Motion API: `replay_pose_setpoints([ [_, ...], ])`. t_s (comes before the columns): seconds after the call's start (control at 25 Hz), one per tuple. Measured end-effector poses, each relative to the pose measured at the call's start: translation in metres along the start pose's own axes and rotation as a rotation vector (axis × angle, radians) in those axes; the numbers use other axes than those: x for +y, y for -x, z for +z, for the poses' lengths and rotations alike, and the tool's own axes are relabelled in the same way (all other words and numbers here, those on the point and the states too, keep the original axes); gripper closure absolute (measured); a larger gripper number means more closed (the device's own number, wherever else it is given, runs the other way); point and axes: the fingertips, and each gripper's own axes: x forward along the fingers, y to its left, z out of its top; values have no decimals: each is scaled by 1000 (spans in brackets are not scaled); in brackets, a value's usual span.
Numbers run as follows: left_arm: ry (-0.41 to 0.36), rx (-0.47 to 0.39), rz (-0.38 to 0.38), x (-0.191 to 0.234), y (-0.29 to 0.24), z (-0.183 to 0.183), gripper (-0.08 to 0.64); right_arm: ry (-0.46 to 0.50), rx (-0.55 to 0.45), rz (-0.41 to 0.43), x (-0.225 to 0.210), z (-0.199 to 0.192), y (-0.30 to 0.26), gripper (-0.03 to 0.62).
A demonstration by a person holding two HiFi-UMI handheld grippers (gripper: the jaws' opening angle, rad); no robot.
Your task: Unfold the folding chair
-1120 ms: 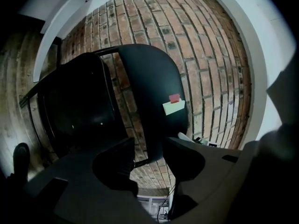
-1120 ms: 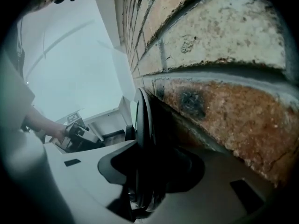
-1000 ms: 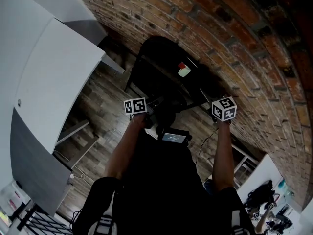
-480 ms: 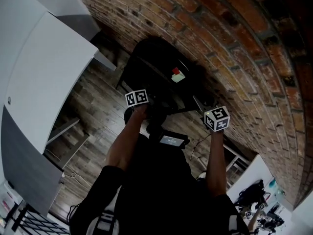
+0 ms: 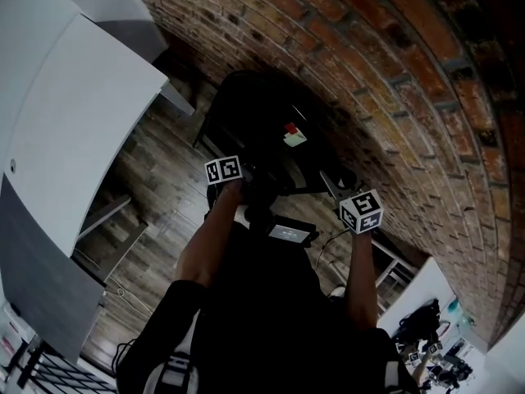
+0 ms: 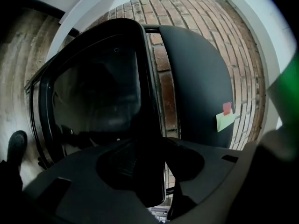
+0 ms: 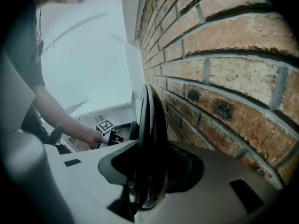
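Two grippers held the folding chair standing by the brick wall | left gripper jaws just closed, clamping its seat frame | right gripper pinched the chair's other edge | opposed holds likely meant to spread seat from back

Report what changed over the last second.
The right gripper, clamped on an edge of the folding chair, drew back from the brick wall. The left gripper has just been closing its jaws on the chair's edge between them. Both stay on the chair.
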Motion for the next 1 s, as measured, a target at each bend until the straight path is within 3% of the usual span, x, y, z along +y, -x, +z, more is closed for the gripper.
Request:
replay_pose_setpoints([
  [0.24,38,-37,-89,-9,15,-6,441,7,36,26,17,-2,6,433],
  [0.28,36,-44,-111,-13,17,-7,516,17,42,30,19,-3,6,433],
  [0.32,35,-49,-123,-16,19,-8,537,25,47,37,21,-3,7,433],
  [0.52,69,-58,-146,-15,28,-10,540,64,82,100,31,0,6,433],
  [0.76,72,-37,-188,-15,41,-16,540,50,-3,155,43,40,-10,433],
  [1.0,73,-30,-215,-14,56,-22,540,78,78,254,54,60,-34,434],
])
